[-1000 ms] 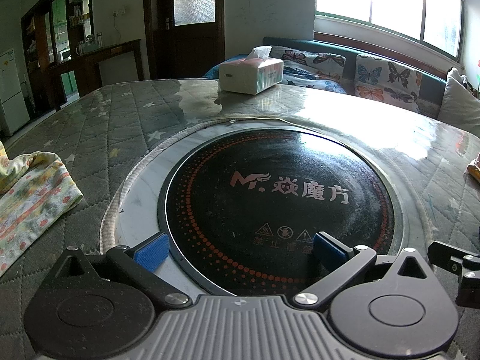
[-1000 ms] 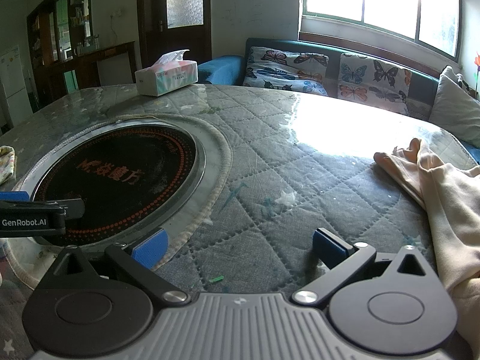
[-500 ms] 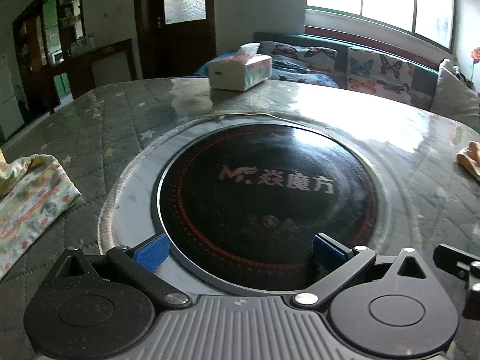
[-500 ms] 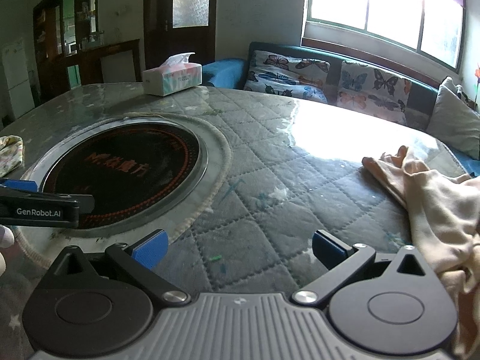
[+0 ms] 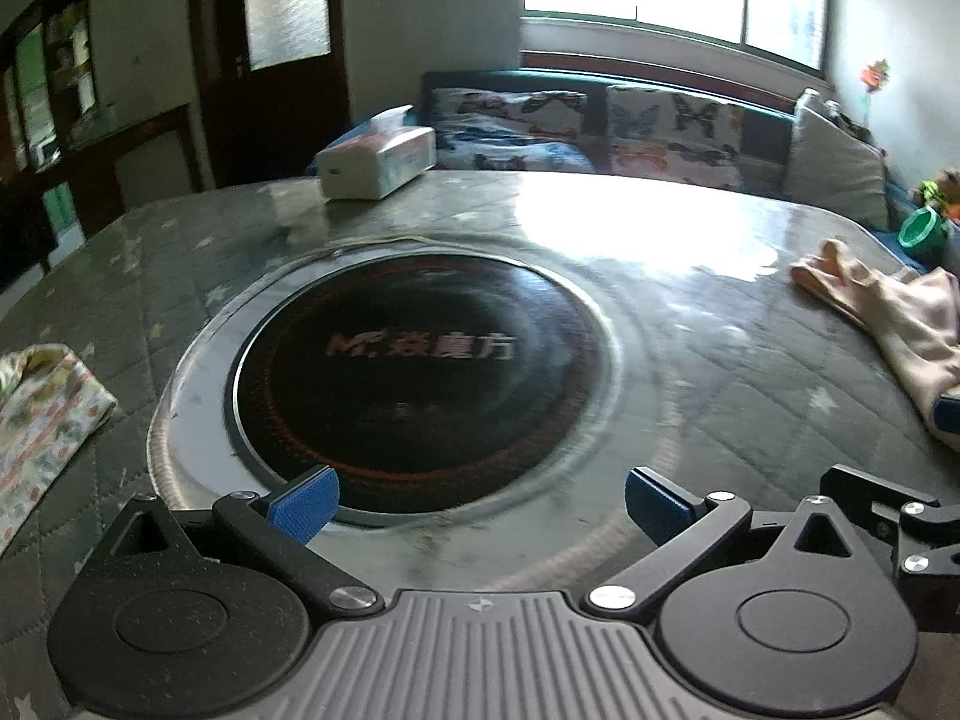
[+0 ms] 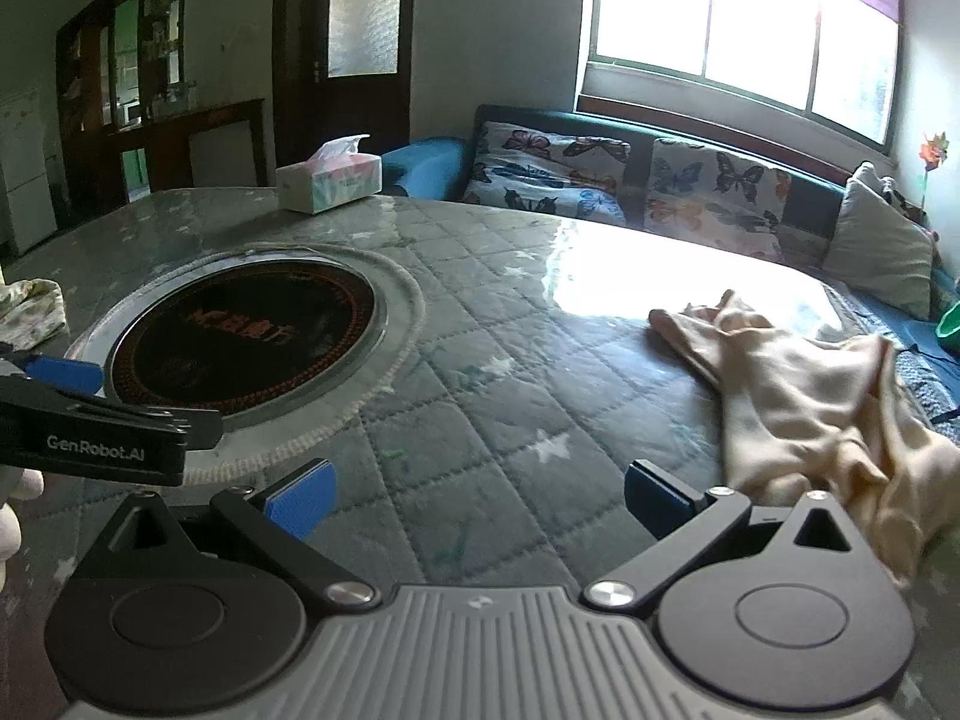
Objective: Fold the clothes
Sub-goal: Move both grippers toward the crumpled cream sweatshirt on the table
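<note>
A cream garment lies rumpled in a loose heap along the right edge of the table, one narrow end trailing toward the far edge and the bulk bunched near the near-right corner; it is not folded. A floral cloth lies at the left edge; it looks flatter and squarer, though only part of it shows, so I cannot tell whether it is folded. The right gripper hangs over the near edge just beside the cream heap, its 2 fingers set wide apart with nothing between them. The left gripper hovers at the near edge over the round black hob set in the table's middle, its fingers likewise spread and empty. The cream fabric looks thin, light and limp, and it will likely sag and bunch when lifted, and may slide on the glossy table cover. A hem or corner of the trailing end seems the surest hold, 1 gripper at each side so the cloth spreads flat. A tissue box stands near the far edge, well apart from both.
</note>
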Demonstrator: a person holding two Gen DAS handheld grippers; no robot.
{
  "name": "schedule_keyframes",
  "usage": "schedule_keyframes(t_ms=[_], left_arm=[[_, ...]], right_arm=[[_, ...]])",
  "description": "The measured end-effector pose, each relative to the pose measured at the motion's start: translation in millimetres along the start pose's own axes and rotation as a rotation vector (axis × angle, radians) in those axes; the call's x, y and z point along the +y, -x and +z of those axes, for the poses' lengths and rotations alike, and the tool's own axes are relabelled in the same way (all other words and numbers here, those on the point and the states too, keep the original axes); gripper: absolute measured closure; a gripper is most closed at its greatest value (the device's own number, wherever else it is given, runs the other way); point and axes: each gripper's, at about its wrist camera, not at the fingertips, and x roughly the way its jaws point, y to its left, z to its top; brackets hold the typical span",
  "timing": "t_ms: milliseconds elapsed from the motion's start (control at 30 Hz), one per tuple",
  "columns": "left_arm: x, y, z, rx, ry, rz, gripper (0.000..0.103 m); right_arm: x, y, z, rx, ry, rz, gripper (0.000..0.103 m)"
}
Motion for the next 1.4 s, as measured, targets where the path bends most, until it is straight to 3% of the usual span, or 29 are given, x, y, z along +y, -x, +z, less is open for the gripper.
schedule_keyframes(t_ms=[767,1400], left_arm=[[-67,40,-11,0.014,-0.151,-0.151,0.000],[-99,54,-16,0.040,-0.230,-0.222,0.000]], right_arm=[[-35,81,-37,-0.029,-0.081,-0.095,0.000],[-50,115,-57,-0.027,-0.123,-0.143,0.000]])
